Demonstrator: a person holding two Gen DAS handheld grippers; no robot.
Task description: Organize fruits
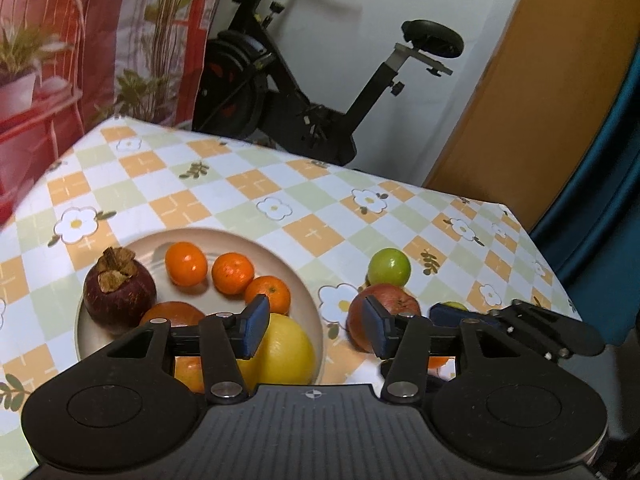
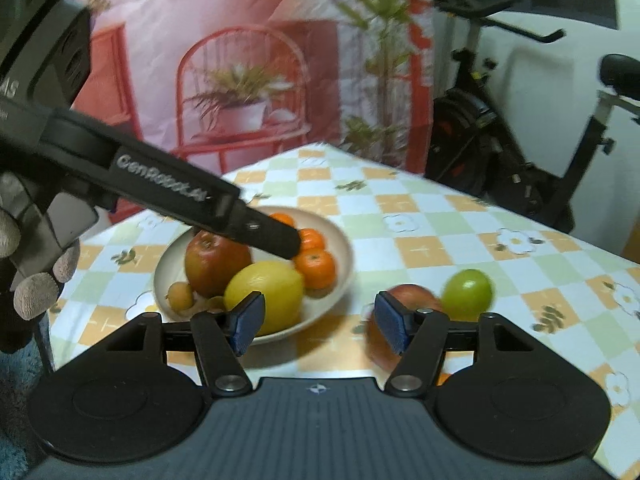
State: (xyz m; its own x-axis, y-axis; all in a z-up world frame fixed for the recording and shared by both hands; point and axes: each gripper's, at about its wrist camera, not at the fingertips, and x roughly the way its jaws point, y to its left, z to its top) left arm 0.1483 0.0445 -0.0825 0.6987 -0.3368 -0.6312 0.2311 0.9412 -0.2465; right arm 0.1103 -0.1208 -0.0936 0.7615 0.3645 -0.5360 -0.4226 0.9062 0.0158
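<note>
A desk (image 1: 248, 184) with a checked floral cloth stands before a black exercise bike (image 1: 288, 92), a white wall (image 1: 360, 20), an orange door (image 1: 532, 92) and a red printed backdrop (image 2: 240, 60).

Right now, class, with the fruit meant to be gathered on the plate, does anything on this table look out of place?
Yes. Two fruits lie on the tablecloth beside the plate, not on it: a red apple and a green fruit just behind it. Everything else sits on the plate. Nothing looks spilled or damaged.

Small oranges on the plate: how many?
3: left wrist view shows them clustered at the plate's far side: one rearmost, one middle, one nearest the lemon. The gripper may hide more.
</note>
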